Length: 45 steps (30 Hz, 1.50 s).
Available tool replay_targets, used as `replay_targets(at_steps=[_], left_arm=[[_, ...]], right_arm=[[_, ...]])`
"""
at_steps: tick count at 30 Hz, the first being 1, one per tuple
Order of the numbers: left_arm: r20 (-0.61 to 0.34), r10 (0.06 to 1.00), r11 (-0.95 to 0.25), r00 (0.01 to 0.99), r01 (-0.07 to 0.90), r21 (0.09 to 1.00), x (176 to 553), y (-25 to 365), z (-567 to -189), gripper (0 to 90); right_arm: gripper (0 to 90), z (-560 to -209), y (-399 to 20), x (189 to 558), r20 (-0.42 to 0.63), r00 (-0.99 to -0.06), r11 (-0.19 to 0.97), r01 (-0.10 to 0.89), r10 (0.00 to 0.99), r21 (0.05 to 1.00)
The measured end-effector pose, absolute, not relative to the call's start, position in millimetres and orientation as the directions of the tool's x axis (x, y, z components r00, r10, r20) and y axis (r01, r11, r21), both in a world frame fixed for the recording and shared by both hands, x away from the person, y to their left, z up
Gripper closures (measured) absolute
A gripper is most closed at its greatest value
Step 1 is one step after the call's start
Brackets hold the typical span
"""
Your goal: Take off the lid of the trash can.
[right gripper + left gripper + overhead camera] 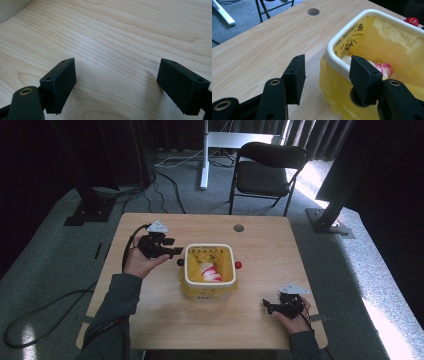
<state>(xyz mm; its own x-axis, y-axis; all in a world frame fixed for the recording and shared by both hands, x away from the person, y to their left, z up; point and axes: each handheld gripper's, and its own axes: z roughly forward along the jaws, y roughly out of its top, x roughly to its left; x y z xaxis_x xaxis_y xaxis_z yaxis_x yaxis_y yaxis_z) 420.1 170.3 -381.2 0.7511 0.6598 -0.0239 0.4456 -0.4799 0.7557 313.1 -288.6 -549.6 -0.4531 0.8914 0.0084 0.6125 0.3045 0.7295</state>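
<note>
Left gripper (172,251) fingers (294,76) half apart, grasping nothing; one finger outside, other over white rim of small bin lined with yellow biohazard bag (342,72), mid-tabletop, crumpled red-white waste (210,271) inside. Step, by my read: taking hold of bag edge at bin's left rim. Next: pinch liner cleanly, not rim. Right gripper (272,307) fingers (60,82) spread wide, empty, near front right corner of light wooden tabletop (265,250).

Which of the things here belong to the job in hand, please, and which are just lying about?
Job in hand:
- white-rimmed bin
- yellow biohazard bag lining it
- red-and-white waste inside
- left gripper, jaws apart at the rim
- red knob

Lying about:
- right gripper, open above bare table
- black chair
</note>
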Motion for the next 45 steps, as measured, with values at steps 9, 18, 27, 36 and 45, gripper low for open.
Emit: replay_targets(at_steps=[9, 18, 27, 36, 45], left_arm=[[-0.029, 0.644, -0.501, 0.765, 0.450, 0.739, 429.9, 150.6, -384.1, 49.1], [-0.029, 0.640, -0.530, 0.768, 0.468, 0.708, 440.5, 133.4, -390.6, 50.7], [-0.025, 0.652, -0.554, 0.758, 0.498, 0.667, 451.2, 126.4, -398.5, 55.1], [-0.034, 0.653, -0.556, 0.756, 0.510, 0.656, 456.0, 123.8, -400.7, 61.9], [0.002, 0.645, -0.597, 0.764, 0.503, 0.625, 457.3, 111.8, -403.6, 68.5]], right_arm=[[15.2, -549.6, -288.6, 313.0, 0.009, -0.453, 0.304, 0.613, 0.892, 0.729], [15.2, -549.6, -288.6, 313.0, 0.009, -0.453, 0.304, 0.613, 0.891, 0.730], [15.2, -549.6, -288.6, 313.0, 0.009, -0.454, 0.305, 0.612, 0.891, 0.729], [15.2, -549.6, -288.6, 313.0, 0.008, -0.454, 0.305, 0.612, 0.891, 0.730], [15.2, -549.6, -288.6, 313.0, 0.008, -0.454, 0.305, 0.612, 0.891, 0.730]])
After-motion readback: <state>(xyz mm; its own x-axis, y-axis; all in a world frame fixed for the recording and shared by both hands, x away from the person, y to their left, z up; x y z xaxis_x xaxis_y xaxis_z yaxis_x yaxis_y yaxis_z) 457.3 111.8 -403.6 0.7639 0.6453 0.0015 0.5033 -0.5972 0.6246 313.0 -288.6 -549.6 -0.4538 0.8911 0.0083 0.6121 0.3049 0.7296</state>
